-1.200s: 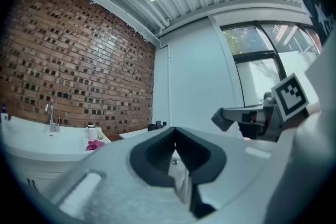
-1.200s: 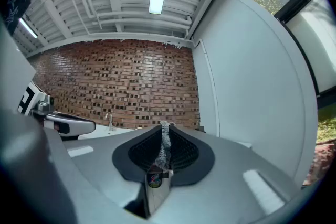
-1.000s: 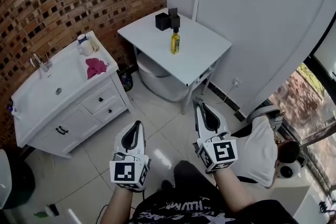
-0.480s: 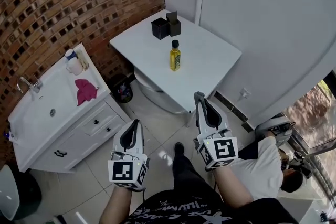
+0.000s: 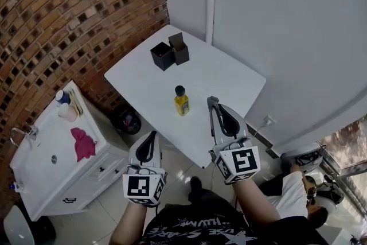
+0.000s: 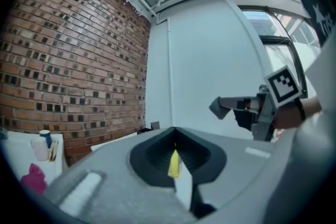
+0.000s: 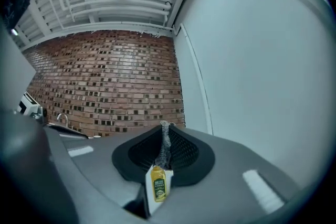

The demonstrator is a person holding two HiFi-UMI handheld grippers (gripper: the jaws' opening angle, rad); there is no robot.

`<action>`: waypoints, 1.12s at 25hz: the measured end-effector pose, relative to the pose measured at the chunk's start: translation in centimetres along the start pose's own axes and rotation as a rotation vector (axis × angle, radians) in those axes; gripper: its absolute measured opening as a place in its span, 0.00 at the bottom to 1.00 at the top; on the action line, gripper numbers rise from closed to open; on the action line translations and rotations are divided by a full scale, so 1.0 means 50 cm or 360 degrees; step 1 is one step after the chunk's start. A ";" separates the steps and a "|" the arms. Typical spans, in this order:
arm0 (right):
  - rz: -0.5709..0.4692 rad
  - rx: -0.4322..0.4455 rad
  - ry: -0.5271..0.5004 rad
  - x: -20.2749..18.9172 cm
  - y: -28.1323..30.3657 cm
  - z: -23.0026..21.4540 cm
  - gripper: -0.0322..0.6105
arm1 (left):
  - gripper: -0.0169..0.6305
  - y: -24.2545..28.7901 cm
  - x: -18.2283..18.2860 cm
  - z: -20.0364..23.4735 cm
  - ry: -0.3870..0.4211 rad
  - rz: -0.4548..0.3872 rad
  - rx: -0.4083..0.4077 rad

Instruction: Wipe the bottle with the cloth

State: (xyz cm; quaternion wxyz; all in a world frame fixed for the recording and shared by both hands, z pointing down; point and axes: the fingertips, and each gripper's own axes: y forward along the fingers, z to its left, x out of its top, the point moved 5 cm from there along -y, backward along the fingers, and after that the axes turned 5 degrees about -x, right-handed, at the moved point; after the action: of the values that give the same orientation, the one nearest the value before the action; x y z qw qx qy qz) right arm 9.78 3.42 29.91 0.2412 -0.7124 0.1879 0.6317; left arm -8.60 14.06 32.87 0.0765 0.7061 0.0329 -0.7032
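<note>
Two dark boxes (image 5: 162, 55) stand together at the far side of the white bench (image 5: 229, 80), behind the bottle (image 5: 182, 101). A dark bin (image 5: 126, 121) sits on the floor by the bench's left corner. Brick wall (image 5: 69, 20) to the left, plain white wall (image 5: 287, 20) ahead. The pink cloth (image 5: 83, 143) lies on the sink bench (image 5: 40, 169), well apart from both tongs. The bottle stands upright near the front edge, ahead of my left tongs (image 5: 150, 136) and near my right tongs (image 5: 213, 101), touching neither. Both tongs are closed tight, holding nothing.
</note>
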 end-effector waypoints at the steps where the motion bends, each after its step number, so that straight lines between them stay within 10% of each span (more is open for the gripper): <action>1: 0.0013 0.0032 -0.0012 -0.002 0.019 -0.001 0.11 | 0.03 0.019 -0.004 0.004 0.0000 0.0012 -0.0013; 8: 0.0211 0.0202 -0.0062 -0.053 0.110 0.026 0.11 | 0.03 0.110 -0.055 0.040 -0.0014 0.0091 -0.0104; 28: 0.0445 0.0111 -0.0296 -0.122 0.236 0.100 0.11 | 0.03 0.194 -0.094 0.185 -0.0082 0.0181 -0.0383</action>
State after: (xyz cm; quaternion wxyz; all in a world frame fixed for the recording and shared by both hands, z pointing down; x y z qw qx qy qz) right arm -1.81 -3.49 34.25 0.1918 -0.6089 0.2838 0.7154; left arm -16.31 3.38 38.18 0.2012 0.6742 0.0751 -0.7066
